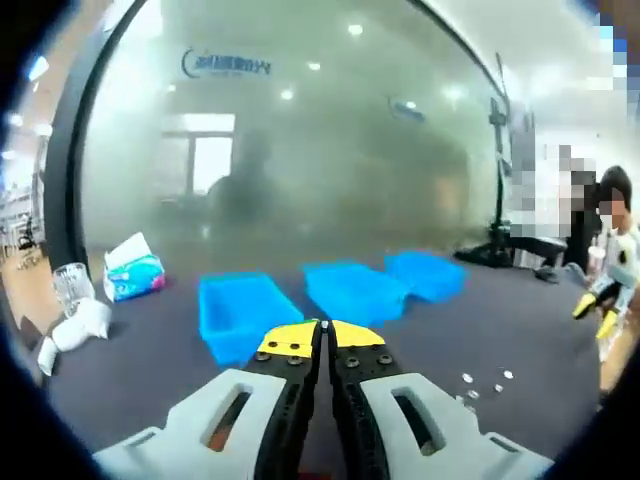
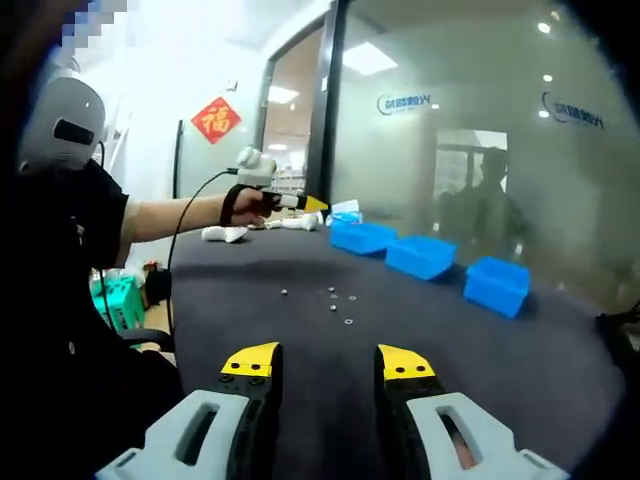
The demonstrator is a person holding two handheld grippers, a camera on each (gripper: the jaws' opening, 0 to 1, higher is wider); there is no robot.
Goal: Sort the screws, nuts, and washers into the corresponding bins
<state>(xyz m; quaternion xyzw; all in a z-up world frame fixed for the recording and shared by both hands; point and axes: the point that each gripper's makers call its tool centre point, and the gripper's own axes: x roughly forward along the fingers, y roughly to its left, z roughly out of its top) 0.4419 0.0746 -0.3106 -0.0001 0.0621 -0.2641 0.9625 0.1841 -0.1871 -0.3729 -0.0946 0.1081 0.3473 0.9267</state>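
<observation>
Nothing is sorted yet: left gripper (image 1: pixel 324 327) pinched closed, right gripper (image 2: pixel 326 352) spread wide; small fasteners (image 2: pixel 338 298) near, blue bins (image 2: pixel 421 256) far; next, reach and pick one.

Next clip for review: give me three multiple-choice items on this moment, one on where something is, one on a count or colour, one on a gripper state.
1. Where do the small metal parts lie?
A. loose on the dark table
B. inside a bin
C. on the floor

2. How many blue bins stand on the table?
A. one
B. three
C. five

3. How do the jaws of the left hand-held gripper stand?
A. wide apart
B. clamped on a bin
C. closed together, holding nothing visible

Answers:
1. A, since the right gripper view shows them scattered on the tabletop, short of the bins.
2. B, since both views show three blue bins in a row.
3. C, since its yellow tips meet in the left gripper view, while the right hand-held gripper has a clear gap between its tips.
</observation>
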